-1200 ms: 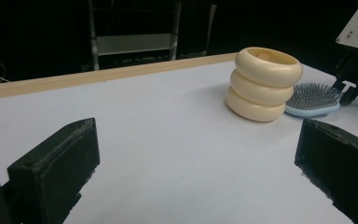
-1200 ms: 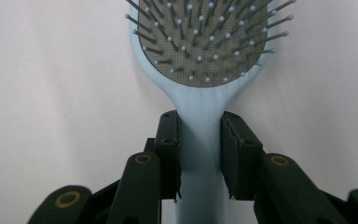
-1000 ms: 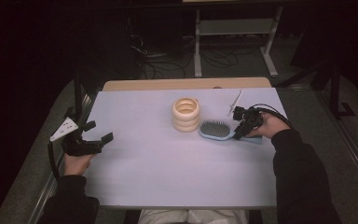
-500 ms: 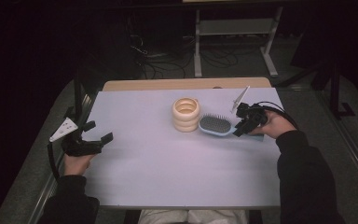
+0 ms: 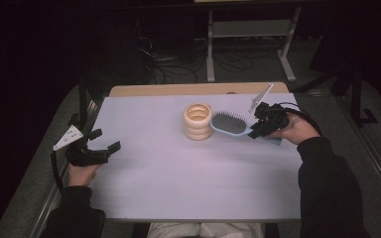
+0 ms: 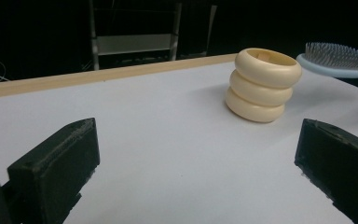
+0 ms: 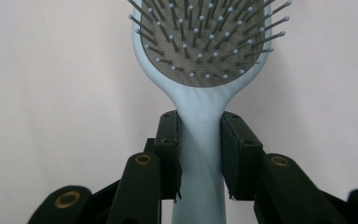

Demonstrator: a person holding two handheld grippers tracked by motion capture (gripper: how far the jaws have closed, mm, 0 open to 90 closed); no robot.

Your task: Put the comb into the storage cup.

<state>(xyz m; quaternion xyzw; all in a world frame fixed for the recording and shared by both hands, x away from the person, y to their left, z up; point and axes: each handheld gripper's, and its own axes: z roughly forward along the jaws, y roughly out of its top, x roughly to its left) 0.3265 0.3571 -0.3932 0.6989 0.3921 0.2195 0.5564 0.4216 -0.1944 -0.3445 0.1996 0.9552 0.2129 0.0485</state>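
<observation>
Hairbrush [image 7: 200,60] looks light and stiff to us, smooth plastic, so probably a bit slippery, and we'd guess the pins are the part to keep off. We take it by the handle neck, just below the head, which seems the sane spot. That's where it sits: clamped between the jaws of our right gripper [image 7: 200,154], head sticking out forward, bristles up, over the right side of the table [image 5: 178,188]. It's just beside the cream stacked rings [image 5: 198,121]. Our left gripper [image 5: 99,148] holds nothing, jaws spread wide, well apart.
</observation>
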